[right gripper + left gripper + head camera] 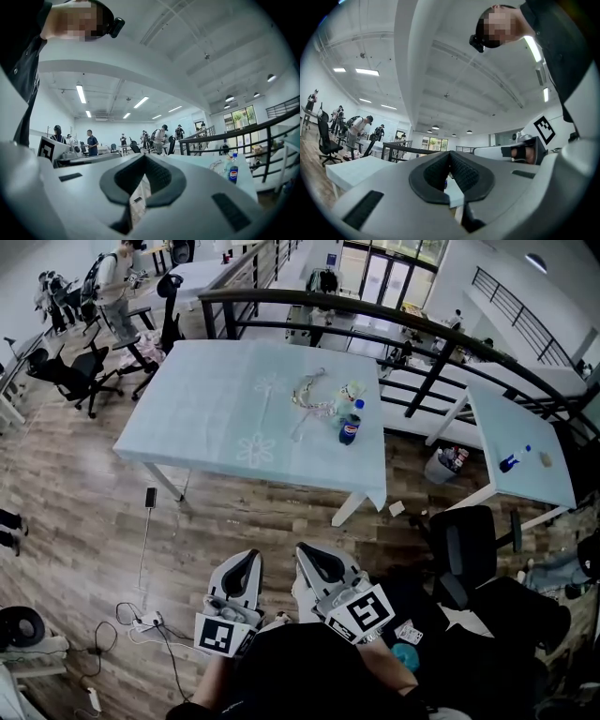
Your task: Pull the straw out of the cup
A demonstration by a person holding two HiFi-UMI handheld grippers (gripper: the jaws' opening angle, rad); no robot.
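Bottle (349, 428) on table (206, 409), chairs (75, 376) left

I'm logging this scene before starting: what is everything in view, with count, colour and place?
tables: two, pale blue, centre and right
bottle: one, blue, nearer table's right side
cup: one, pale, just behind bottle
tangled cord: one, pale, left of cup
office chairs: several, black, around the tables
phone: one, dark, floor left
bin: one, grey, between tables
left gripper: one, white, shut, empty
right gripper: one, white, shut, empty
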